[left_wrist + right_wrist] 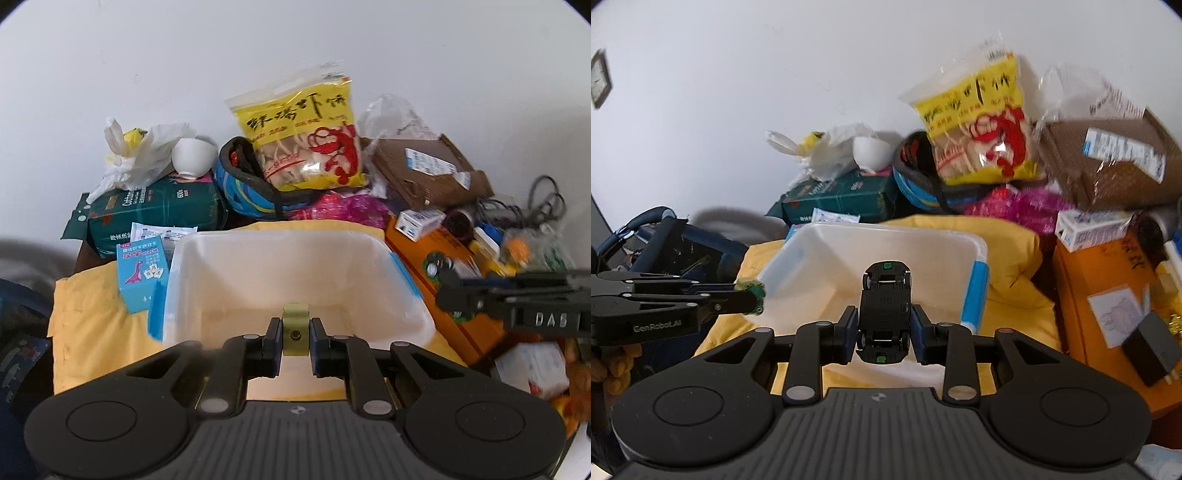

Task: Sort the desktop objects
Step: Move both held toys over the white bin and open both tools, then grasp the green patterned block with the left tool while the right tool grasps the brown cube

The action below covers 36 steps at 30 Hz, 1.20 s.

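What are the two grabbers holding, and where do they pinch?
The left gripper pinches a small yellow-green piece by its two sides. The right gripper pinches a black toy car, underside up, across its body's sides.

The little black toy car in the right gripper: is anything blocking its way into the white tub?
Nothing visible does. The right gripper holds the toy car, underside up, at the near rim of the white tub, whose inside looks bare. The left gripper holds a small green piece by the tub's left edge, off to the side.
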### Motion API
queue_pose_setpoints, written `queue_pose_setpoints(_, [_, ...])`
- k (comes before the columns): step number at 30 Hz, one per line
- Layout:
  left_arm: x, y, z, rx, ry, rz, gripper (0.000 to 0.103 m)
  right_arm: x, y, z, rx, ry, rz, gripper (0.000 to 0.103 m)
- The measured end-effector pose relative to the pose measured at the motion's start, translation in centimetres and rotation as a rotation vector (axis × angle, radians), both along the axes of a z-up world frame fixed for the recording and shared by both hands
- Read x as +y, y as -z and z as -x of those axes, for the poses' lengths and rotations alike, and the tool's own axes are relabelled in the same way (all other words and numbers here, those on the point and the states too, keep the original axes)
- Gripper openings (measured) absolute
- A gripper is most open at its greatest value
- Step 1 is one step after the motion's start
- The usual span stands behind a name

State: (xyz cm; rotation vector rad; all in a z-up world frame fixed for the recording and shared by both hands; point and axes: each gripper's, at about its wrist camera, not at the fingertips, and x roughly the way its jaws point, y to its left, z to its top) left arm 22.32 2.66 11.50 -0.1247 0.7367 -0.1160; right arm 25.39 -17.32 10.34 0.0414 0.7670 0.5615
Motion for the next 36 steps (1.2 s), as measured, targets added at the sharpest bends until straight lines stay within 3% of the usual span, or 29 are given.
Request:
queue_pose_setpoints(12, [-0.3, 0.5, -4.4, 0.069, 0.007, -0.015, 0.018, 2.4, 0.8, -3.6, 0.050, -0.023, 0.061, 0.033])
queue_pose_setpoints(14, [-0.3, 0.4, -4.6, 0.063, -0.001, -0.013, 0.025, 2.5, 1.0, -3.9, 0.049, -0.014, 0.074, 0.036])
queue_pose_setpoints(16, [-0.2, 0.4, -4.7, 0.054, -0.022, -0.008, 0.045, 2.4, 1.1, -4.1, 0.042, -0.004, 0.084, 0.043])
queue_pose_setpoints(20, [0.2, 0.5, -4.1, 0.028, -0.029, 0.001, 0.047, 2.1, 1.1, -3.5, 0.017, -0.007, 0.073, 0.050])
queue_pose_setpoints(25, [0.3, 1.3, 1.1, -0.044, 0.029, -0.055, 0.053, 0.2, 1.4, 0.6, -0.017, -0.037, 0.007, 0.056])
queue_pose_setpoints(28, [-0.1, 3.8, 6.7, -0.061, 0.074, -0.088, 0.057, -1.3, 4.0, 5.6, -0.032, -0.078, 0.024, 0.060])
queue_pose_setpoints(33, [-0.8, 10.8, 14.1, 0.058, 0.084, -0.099, 0.057, -2.7, 11.0, 11.6, 0.057, -0.057, 0.120, 0.059])
queue_pose_setpoints(36, [-1.7, 14.0, 16.7, 0.123, 0.083, -0.108, 0.057, -2.5, 13.7, 13.5, 0.100, -0.054, 0.154, 0.059])
